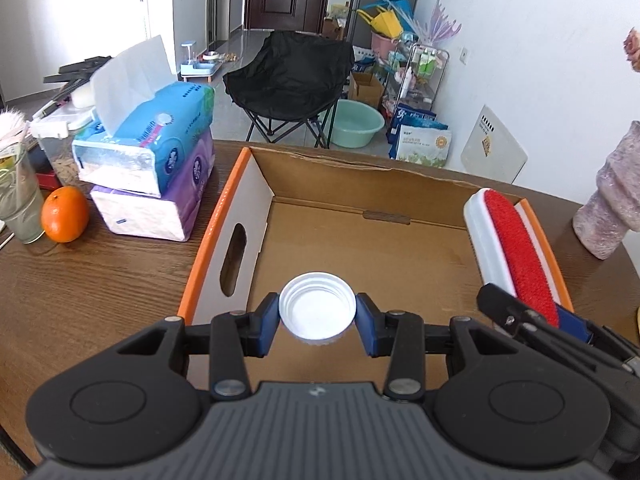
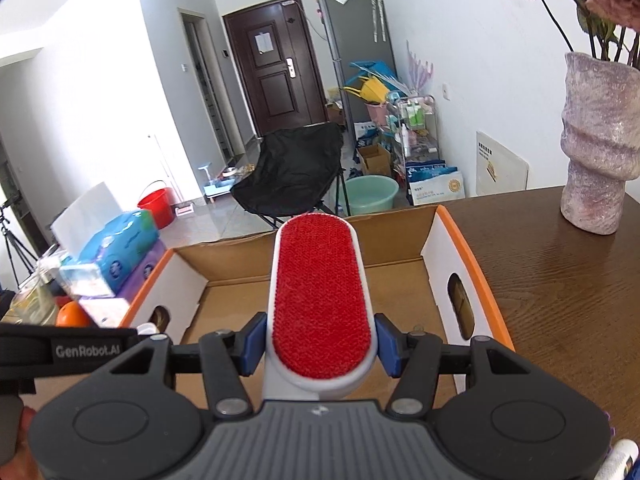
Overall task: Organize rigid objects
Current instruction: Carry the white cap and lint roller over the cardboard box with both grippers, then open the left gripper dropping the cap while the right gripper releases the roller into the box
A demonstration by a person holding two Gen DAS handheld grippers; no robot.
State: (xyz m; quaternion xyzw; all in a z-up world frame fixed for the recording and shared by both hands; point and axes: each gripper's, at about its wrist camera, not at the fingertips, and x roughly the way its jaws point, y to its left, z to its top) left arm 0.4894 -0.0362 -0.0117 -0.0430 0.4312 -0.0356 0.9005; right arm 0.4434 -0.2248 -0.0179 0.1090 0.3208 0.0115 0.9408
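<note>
Over the box [image 1: 400, 216], both tilted down, the left gripper [image 1: 317, 318] clamps a white cap [image 1: 317, 312], the right gripper [image 2: 320, 346] a red brush [image 2: 318, 300]

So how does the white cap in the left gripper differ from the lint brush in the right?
The white cap is small, round and plain; the lint brush is long, oval-ended and faced in red. The cap's hollow side faces the camera; the brush points out over the cardboard box. Both are clamped between blue pads.

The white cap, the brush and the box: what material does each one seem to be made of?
White cap: likely plastic, smooth, with moulded thread ridges inside.
Lint brush: white glossy body, probably plastic; red face looks like napped fabric.
Box: corrugated cardboard, raw brown inside, torn rim, white printed walls with orange edges.
</note>
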